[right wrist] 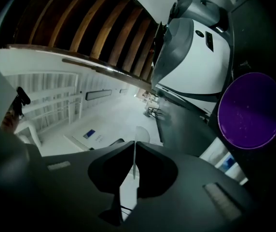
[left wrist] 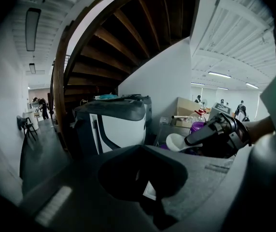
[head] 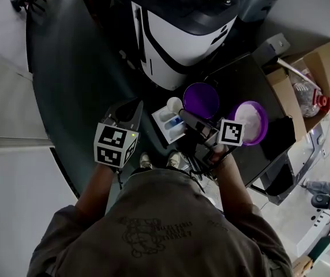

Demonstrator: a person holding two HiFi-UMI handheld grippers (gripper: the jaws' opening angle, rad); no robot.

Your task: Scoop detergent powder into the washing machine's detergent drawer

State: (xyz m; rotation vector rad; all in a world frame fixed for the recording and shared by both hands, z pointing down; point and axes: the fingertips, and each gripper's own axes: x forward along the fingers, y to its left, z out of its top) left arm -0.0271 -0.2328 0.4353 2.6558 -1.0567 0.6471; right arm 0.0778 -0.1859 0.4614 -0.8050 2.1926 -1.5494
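Jaws of right gripper (right wrist: 134, 144) clamped on white scoop (head: 175, 104) handle, bowl at detergent drawer (head: 168, 127); left gripper (left wrist: 140, 149) jaws closed, empty; powder tub (head: 250, 123) uncapped.

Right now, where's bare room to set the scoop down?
Bare black tabletop between the purple tub and the cardboard box. Crowded in front: drawer, purple lid, tub and the right gripper holding the scoop sit close together. Dark floor left of the washing machine is open.

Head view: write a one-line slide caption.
Right claw holds a white scoop at the detergent drawer, beside an open purple tub.
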